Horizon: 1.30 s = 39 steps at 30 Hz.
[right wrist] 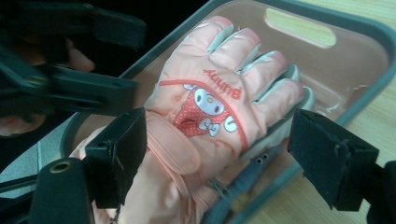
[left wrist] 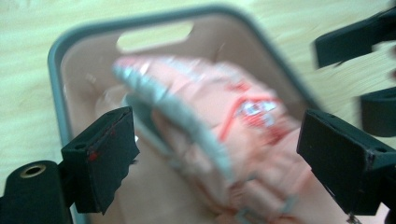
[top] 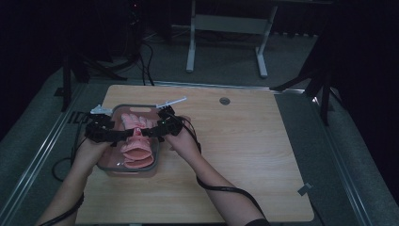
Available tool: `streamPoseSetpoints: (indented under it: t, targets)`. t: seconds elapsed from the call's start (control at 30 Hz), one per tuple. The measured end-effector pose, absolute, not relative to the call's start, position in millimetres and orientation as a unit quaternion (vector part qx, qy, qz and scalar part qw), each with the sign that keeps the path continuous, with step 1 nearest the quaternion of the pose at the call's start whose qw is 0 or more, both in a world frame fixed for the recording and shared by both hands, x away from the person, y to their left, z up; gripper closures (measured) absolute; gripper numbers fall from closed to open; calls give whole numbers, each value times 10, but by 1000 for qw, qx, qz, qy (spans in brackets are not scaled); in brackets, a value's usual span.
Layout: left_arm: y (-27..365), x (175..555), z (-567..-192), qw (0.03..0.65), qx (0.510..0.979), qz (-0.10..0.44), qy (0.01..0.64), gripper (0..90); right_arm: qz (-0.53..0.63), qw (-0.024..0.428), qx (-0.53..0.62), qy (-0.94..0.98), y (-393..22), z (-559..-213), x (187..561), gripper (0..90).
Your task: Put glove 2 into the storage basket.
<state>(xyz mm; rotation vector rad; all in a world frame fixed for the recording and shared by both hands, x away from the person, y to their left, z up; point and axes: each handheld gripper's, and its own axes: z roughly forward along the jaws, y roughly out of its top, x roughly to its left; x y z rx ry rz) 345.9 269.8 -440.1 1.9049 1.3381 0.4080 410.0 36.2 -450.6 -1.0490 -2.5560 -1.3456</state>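
High view: pink glove (top: 136, 141) lies in the clear tray (top: 109, 165) at the counter's (top: 244, 155) left side, cuff toward the person. Left gripper (top: 123, 135) and right gripper (top: 147, 133) hover just over it, both released, jaws wide, nothing pinched. Right gripper view: glove is back-up, fingers toward the tray's handle slot (right wrist: 301, 27). Risks: cuff looks bunched and may ride over the tray's near rim; a low pass could snag fabric or the dangling clip and drag the light tray.
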Motion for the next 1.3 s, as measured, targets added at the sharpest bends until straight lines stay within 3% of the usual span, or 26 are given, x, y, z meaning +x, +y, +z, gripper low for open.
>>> streamPoseSetpoints:
  t: [0.1,1.3]
  targets:
    - [2615,3376,-4316,390,751,171,504,122,-440,37,-332,-834,288,-4479,4090,198]
    - [1298,2991,-4306,431,825,90,353,122,-426,14,-327,-844,-760,-4722,3896,197]
